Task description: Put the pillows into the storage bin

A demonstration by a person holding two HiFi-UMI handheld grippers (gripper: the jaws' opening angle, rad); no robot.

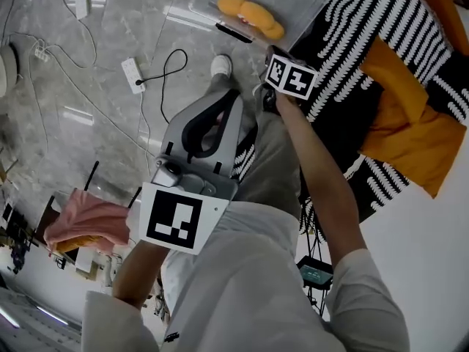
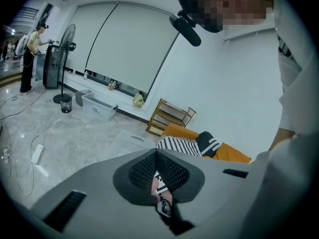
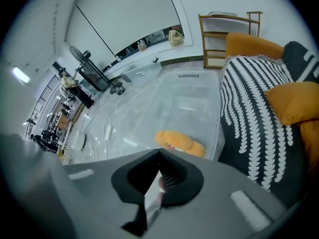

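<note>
A clear storage bin (image 3: 192,96) stands on the marble floor beside the sofa, with one orange plush pillow (image 3: 179,142) lying in it. In the head view the same bin (image 1: 192,13) and plush pillow (image 1: 253,12) are at the top. An orange pillow (image 3: 296,101) rests on the black-and-white striped blanket (image 3: 249,103) on the sofa, also seen as pillow (image 1: 399,116). My right gripper (image 3: 159,151) is shut and empty, hovering at the sofa's edge near the bin (image 1: 272,94). My left gripper (image 2: 155,152) is shut and empty too, held over my legs (image 1: 223,101).
Power strips (image 1: 132,74) and cables lie on the floor at left. A pink cloth (image 1: 88,218) sits at lower left. A wooden rack (image 3: 222,34) stands behind the sofa. A fan (image 2: 67,49) and a person (image 2: 30,59) are far off.
</note>
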